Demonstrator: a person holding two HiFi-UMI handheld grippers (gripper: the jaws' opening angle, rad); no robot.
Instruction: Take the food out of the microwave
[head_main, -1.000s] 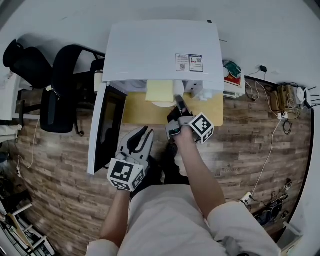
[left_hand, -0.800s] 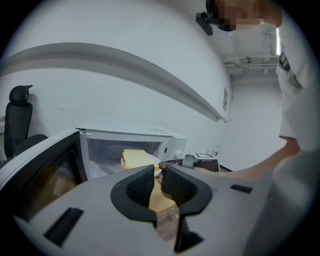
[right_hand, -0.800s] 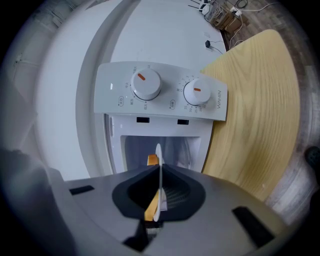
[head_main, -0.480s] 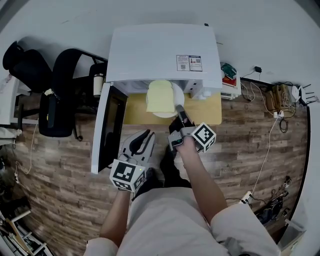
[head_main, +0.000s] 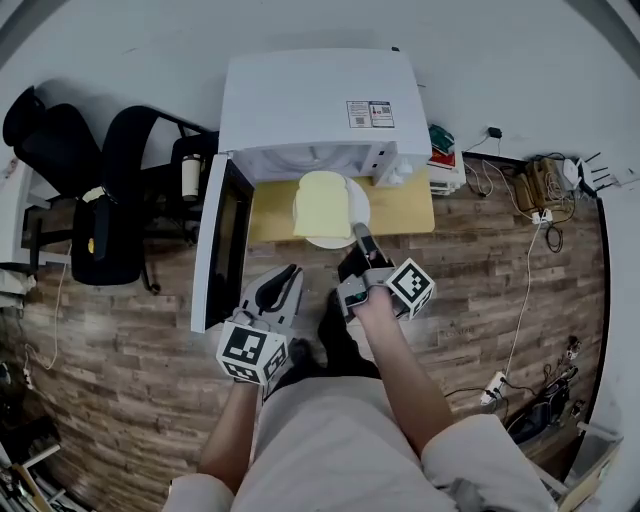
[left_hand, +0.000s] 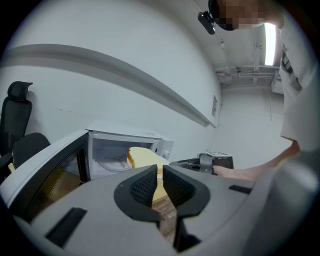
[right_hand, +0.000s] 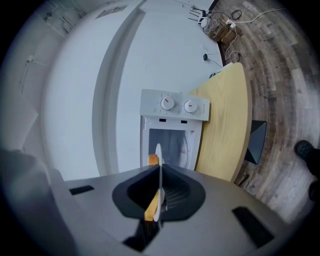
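Since a second earlier we had drawn the plate (head_main: 326, 240) of bread (head_main: 322, 205) out of the microwave (head_main: 310, 100), over the counter (head_main: 405, 205). Our right tool (head_main: 360, 235) was clamped on its rim; the left tool (head_main: 290, 272) sat closed, empty. We judged the plate stiff, slick and breakable, and the bread light and loose, so a deep rim grip held level seemed best.
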